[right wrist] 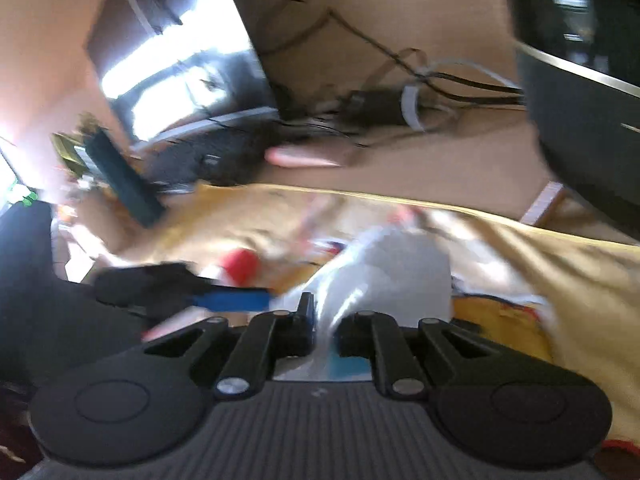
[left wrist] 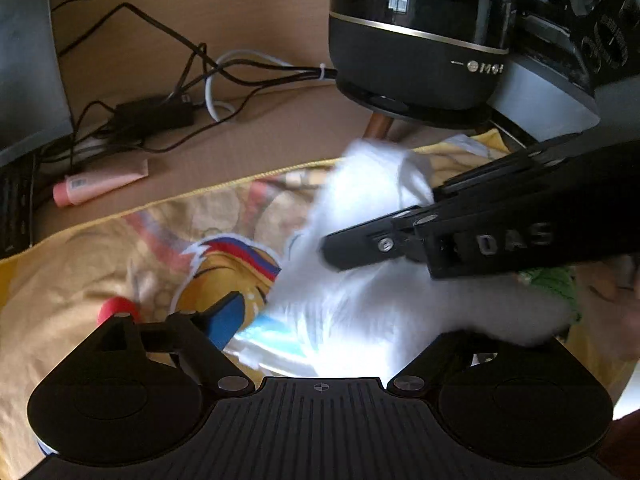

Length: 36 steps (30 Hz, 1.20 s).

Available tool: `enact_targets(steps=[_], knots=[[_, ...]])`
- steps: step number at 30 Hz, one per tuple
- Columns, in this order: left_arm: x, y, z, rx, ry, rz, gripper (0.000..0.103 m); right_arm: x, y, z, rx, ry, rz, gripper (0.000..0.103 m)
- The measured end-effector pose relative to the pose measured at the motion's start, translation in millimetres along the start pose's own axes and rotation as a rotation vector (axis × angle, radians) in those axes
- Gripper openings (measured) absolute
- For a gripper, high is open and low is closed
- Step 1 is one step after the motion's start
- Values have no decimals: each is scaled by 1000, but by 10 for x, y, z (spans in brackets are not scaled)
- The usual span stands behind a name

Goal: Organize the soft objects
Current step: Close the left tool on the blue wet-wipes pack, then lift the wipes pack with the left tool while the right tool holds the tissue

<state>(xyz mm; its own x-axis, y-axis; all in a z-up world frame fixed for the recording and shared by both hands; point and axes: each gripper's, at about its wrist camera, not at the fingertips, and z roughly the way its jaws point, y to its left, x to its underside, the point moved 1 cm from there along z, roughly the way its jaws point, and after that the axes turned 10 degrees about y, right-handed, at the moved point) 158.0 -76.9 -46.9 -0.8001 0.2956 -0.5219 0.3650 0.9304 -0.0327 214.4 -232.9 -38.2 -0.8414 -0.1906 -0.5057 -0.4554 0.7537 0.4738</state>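
The right gripper (right wrist: 322,322) has its jaws clenched on a white cloth (left wrist: 360,280); the left gripper (left wrist: 332,320) is spread wide around its near end. The cloth lies on a yellow printed blanket (left wrist: 80,280). Beyond, a brown bench (left wrist: 260,128) holds cables (left wrist: 224,72), a pink tube (left wrist: 100,186) and a black appliance (left wrist: 416,40).

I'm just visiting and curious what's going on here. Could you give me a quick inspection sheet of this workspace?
Surface: tan table, partly under a yellow printed cloth.
Job's things: white fabric bunched on the cloth; red ball beside it.
Clutter: pink tube, black appliance, monitor.
Grippers: right gripper shut on the white fabric; left gripper open around it.
Cables: black and white cables, tangled, with an adapter.
Surroundings: blurred; nothing more seen.
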Motion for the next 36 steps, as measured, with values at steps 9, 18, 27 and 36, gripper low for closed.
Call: enact_targets(steps=[9, 18, 27, 36], knots=[[11, 25, -62, 22, 7, -18, 93, 175, -313, 38, 205, 54, 3, 15], [38, 69, -91, 17, 24, -29, 93, 312, -226, -86, 146, 81, -40, 58], [83, 116, -74, 11, 48, -48, 93, 452, 57, -173, 172, 125, -196, 4], [354, 249, -134, 35, 84, -51, 94, 147, 333, -271, -265, 11, -68, 4]])
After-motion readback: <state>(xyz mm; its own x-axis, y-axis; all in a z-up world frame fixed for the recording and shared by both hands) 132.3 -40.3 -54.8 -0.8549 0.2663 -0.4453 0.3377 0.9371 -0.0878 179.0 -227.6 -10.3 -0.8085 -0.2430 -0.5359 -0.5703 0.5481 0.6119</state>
